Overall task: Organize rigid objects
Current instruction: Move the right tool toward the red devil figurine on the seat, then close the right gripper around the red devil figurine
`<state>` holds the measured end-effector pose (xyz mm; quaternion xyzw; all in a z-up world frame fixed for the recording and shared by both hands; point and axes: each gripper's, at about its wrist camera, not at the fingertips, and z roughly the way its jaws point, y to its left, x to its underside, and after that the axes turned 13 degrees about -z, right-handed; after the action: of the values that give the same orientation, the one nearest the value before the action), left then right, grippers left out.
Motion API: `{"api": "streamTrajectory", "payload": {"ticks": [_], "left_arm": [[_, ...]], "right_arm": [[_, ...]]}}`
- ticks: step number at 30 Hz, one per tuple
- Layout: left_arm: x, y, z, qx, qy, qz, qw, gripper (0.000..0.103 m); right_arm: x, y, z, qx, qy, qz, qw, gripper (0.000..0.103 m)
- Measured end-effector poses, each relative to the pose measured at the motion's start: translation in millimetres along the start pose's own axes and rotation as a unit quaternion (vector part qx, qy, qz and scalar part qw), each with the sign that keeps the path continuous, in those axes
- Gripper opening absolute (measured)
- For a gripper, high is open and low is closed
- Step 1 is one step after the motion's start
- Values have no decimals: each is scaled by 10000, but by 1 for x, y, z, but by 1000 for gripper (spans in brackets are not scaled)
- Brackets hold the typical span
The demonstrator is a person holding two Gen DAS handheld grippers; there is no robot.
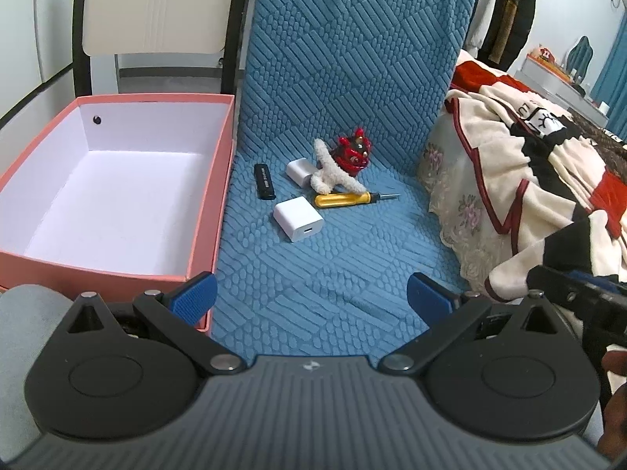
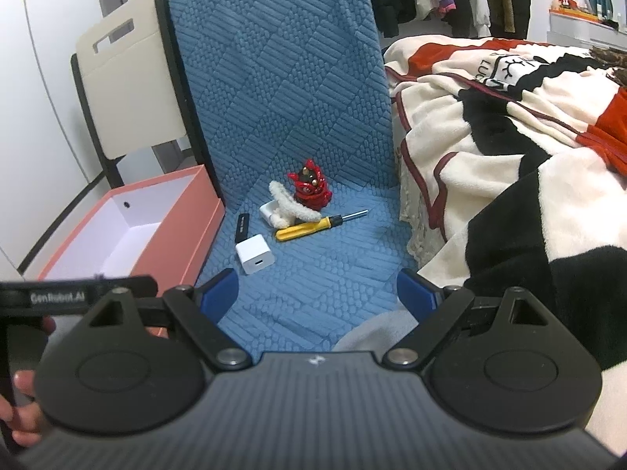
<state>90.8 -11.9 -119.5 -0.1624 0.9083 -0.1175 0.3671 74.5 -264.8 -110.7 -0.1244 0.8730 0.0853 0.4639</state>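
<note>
holding both tools back from the pile, i had the left gripper (image 1: 311, 293) spread wide with nothing between its jaws, and the right gripper (image 2: 317, 293) spread wide and empty too.

the rigid things lay on the blue quilted cover (image 1: 313, 274), all to the right of the pink box (image 1: 211, 196). nearest the box was the black lighter-like stick (image 1: 263, 181), well apart from the box wall. the near white charger (image 1: 298, 218) sat just beyond it, toward me. the second white charger (image 1: 298, 171) lay farther back, partly under a fluffy white loop (image 1: 333, 174). the yellow screwdriver (image 1: 345, 199) lay just beside the loop, and the red figurine (image 1: 352, 154) stood behind.

judging by looks, the chargers were light, stiff and smooth, so probably slippery; i'd pinch across the flat sides. the screwdriver i'd take at the handle middle. the figurine looked fragile, so gently at the body. the loop was soft, not rigid.

the pink box was open, lid off, with nothing showing inside.
</note>
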Motion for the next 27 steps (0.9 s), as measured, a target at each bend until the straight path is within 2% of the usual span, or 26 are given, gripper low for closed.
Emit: {"api": "streamTrajectory", "payload": {"ticks": [8, 13, 22, 27], "left_arm": [[-7, 0, 22, -16, 85, 36, 10000, 103], [-16, -3, 39, 229, 191, 32, 9996, 103], [-27, -13, 80, 187, 252, 143, 9994, 103], [-33, -19, 112, -2, 212, 255, 9994, 103]], "right_arm": [[-3, -6, 22, -25, -24, 18, 10000, 89], [-7, -14, 37, 56, -118, 38, 9999, 89], [-22, -29, 75, 32, -150, 196, 9997, 89], [-31, -35, 99, 19, -154, 338, 9993, 89]]}}
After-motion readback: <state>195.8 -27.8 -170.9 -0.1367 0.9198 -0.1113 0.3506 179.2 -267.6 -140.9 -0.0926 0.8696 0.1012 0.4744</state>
